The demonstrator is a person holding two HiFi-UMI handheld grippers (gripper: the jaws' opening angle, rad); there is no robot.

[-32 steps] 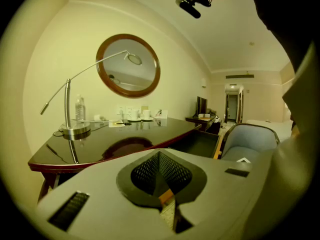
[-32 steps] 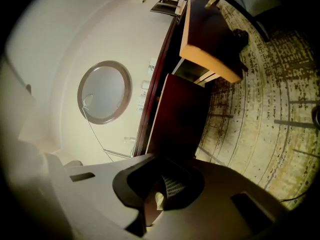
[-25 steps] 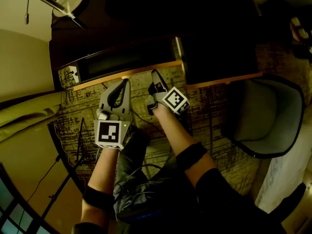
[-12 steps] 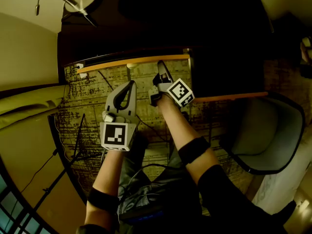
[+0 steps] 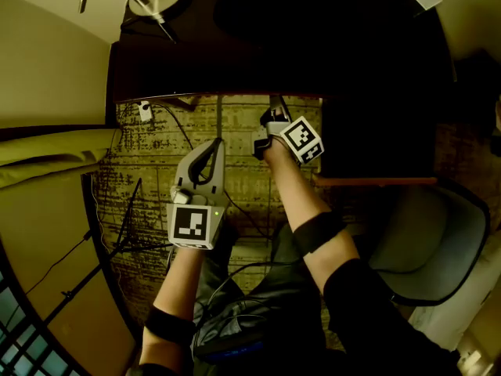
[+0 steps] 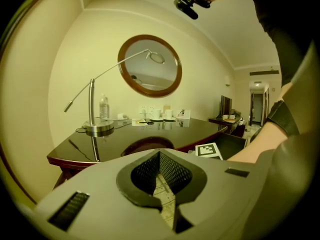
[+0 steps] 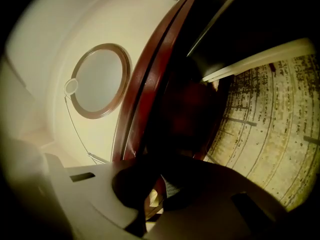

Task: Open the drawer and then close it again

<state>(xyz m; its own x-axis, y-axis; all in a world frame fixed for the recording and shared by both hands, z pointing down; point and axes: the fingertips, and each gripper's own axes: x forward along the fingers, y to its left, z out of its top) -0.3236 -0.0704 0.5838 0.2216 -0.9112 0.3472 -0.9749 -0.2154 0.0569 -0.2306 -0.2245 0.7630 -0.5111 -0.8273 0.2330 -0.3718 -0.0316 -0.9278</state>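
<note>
The drawer (image 5: 223, 98) has slid back since the earlier frames: its pale wooden front edge, then well out over the carpet (image 5: 149, 171), is now out of sight under the lip of the dark table (image 5: 329, 53), and the right claw (image 5: 274, 105) has travelled in with it.

The right gripper view shows that claw up against the dark red wood below the table edge. Its jaws appear pinched on a strip of the drawer front, though the shadow makes the contact hard to read. The left claw (image 5: 213, 146) hangs over the carpet, pressed together on nothing, near the right one but clear of the furniture.

The closing looks all but done. To finish well, the push should probably run straight along the drawer's travel, not sideways, until the front sits flush. The claw should then release before drawing back, or the drawer may be dragged out again. The cabinet (image 5: 376, 180) just to the right, with its own pale edge, is worth avoiding.

No writing is legible. The marker cubes carry only black-and-white square patterns, and the bottle (image 6: 103, 106) beside the lamp (image 6: 97, 126) is too small to read.
</note>
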